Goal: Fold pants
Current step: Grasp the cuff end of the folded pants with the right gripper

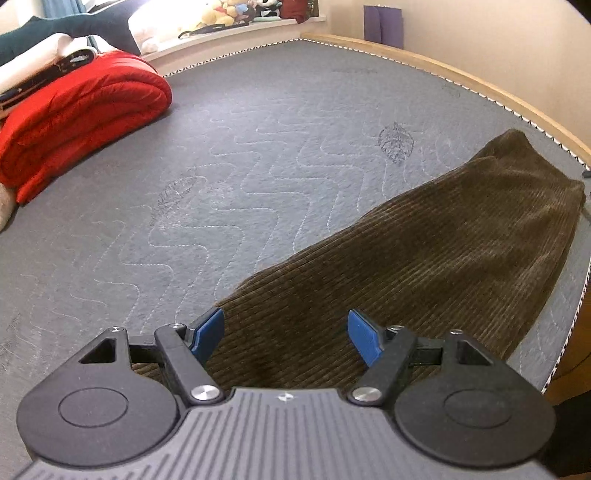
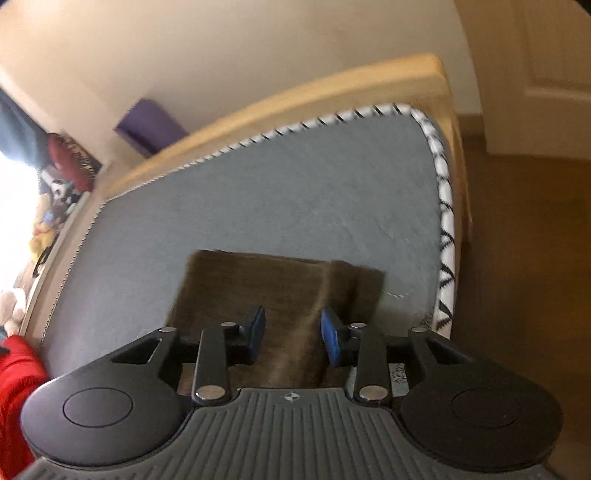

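Left wrist view: the left tongs (image 1: 286, 338) are spread wide, their two blue pads (image 1: 209, 334) apart and pinching nothing, poised just over the near end of the pants (image 1: 424, 251). One pair of pants, brown ribbed corduroy, lies flat on the bed as a long strip that runs from under the tongs away to the right, toward the mattress edge. The mattress (image 1: 240, 155) is grey, quilted with pale wavy stitching, and edged with a black-and-white zigzag trim; a light wooden bed frame (image 1: 461, 79) curves round its far side. One folded red quilt (image 1: 81, 114), puffy and smooth, sits on the bed at far left, well apart from the pants. Several plush toys (image 1: 229, 11) line the ledge beyond, too small to count

Right wrist view, somewhat blurred: the right tongs (image 2: 293, 334) are also spread, with two blue pads (image 2: 330, 338) apart and gripping nothing, above the squared end of the pants (image 2: 280, 284), where a paler raised fold runs lengthwise between the pads. One purple rectangular object (image 2: 151, 125) stands against the cream wall behind the frame
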A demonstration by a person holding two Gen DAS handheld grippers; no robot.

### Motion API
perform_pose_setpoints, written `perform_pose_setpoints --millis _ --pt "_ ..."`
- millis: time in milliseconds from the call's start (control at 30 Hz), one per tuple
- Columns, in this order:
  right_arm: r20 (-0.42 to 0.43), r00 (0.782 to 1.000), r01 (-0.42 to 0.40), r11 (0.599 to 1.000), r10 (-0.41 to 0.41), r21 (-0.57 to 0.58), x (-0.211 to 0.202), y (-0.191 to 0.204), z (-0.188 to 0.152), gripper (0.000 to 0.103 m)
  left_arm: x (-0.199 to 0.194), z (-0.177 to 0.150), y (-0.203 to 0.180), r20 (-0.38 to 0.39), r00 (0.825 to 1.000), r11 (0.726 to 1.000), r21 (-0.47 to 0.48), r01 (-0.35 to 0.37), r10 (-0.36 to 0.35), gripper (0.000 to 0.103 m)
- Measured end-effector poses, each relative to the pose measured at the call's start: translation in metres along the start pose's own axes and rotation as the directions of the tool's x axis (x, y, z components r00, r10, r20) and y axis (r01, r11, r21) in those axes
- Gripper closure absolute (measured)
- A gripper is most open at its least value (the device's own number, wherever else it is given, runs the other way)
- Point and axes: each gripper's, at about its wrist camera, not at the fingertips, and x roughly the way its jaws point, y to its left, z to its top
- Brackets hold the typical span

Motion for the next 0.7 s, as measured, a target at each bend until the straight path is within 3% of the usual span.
perform_pose_setpoints --millis 200,400,433,467,500,600,633,700 --pt "-0.063 0.998 0.032 0.998 -0.029 0.046 0.03 -0.017 -0.007 0.055 0.003 -0.002 0.005 -0.006 1.0 1.0 -0.01 -0.016 0.016 0.024" --pt "-0.061 0.997 0.042 0.999 -0.042 -0.003 0.049 -0.01 -0.007 0.052 0.001 -0.002 0.014 -0.003 1.0 0.999 -0.028 -0.019 0.019 0.024" --pt "-0.051 0.998 0.047 0.999 -0.048 -0.021 0.049 -0.006 -0.008 0.056 0.0 -0.002 0.016 -0.002 1.0 0.999 -0.031 -0.02 0.02 0.024" --pt "-0.04 0.998 0.048 0.998 -0.049 -0.027 0.048 -0.003 -0.009 0.077 -0.001 -0.002 0.018 0.0 1.0 0.999 -0.034 -0.022 0.022 0.024" --pt "-0.03 0.999 0.045 0.999 -0.046 -0.025 0.046 -0.002 -0.008 0.087 -0.002 -0.002 0.02 0.003 1.0 0.999 -0.038 -0.023 0.023 0.024" --pt "0.039 0.999 0.03 0.999 -0.03 -0.016 0.029 0.01 -0.009 0.089 -0.006 -0.002 0.026 0.011 1.0 0.998 -0.056 -0.028 0.029 0.024" --pt "0.075 0.997 0.03 0.997 -0.025 -0.067 0.018 0.025 -0.012 0.089 -0.009 -0.002 0.029 0.017 0.999 0.998 -0.063 -0.03 0.031 0.024" --pt "0.163 0.987 0.038 0.961 0.007 -0.273 -0.01 0.072 -0.026 0.089 -0.014 -0.001 0.036 0.027 0.999 0.996 -0.081 -0.035 0.037 0.024"
